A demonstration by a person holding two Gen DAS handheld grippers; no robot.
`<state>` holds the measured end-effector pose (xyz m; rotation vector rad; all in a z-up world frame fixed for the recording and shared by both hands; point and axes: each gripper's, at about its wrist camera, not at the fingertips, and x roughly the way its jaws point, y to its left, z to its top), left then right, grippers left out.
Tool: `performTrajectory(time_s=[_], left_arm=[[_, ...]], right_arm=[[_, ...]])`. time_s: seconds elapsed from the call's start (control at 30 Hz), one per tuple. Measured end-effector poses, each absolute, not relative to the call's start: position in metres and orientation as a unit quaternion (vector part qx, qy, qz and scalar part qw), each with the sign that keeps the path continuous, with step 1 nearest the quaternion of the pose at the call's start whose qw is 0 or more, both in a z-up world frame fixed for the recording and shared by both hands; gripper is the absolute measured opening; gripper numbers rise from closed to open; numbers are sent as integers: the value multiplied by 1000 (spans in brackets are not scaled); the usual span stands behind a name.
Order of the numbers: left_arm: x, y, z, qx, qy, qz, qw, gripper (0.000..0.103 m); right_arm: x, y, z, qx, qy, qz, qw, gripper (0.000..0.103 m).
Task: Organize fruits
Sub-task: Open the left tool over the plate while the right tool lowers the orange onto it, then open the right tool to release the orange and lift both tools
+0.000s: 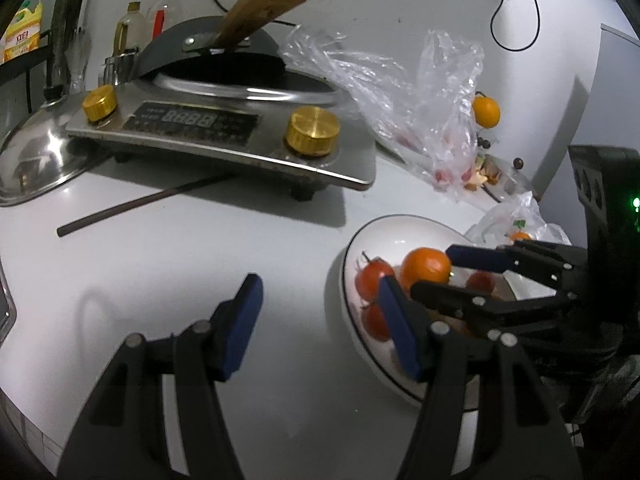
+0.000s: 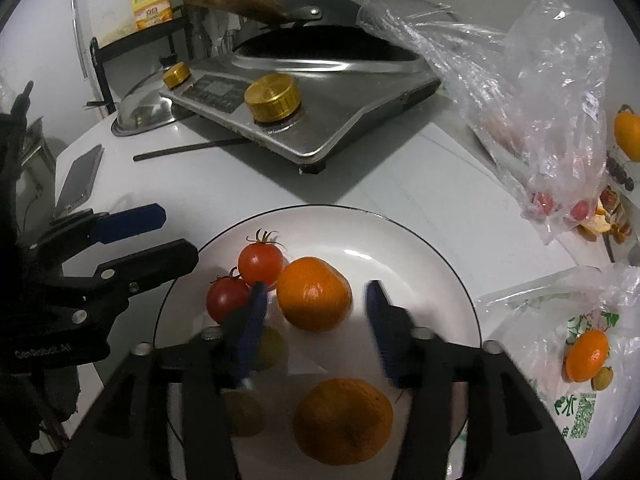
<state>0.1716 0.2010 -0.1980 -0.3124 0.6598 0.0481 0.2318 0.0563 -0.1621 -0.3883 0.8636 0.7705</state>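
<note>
Right wrist view | white round plate (image 2: 448, 276) holds oranges, tomatoes | right gripper (image 2: 316, 320) spread, empty | bagged orange (image 2: 586, 354) remains | left gripper (image 1: 320, 324) spread

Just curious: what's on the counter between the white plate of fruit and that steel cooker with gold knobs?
Nothing: in the right wrist view, bare white counter separates the white black-rimmed plate from the steel cooker.

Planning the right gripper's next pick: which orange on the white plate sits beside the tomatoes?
The far orange, touching the stemmed red tomato. The near orange lies apart at the white plate's front.
</note>
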Motion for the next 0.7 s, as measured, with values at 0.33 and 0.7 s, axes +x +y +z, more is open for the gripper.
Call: performTrajectory(time_s=[0.33,0.7], left_arm=[[160,184,-185,-141,312,22,939,62],[146,158,-169,-122,302,18,945,62]], right_arm=[[219,36,-143,-175,387,355,833,62],[204,3,-126,-162,369,349,846,62]])
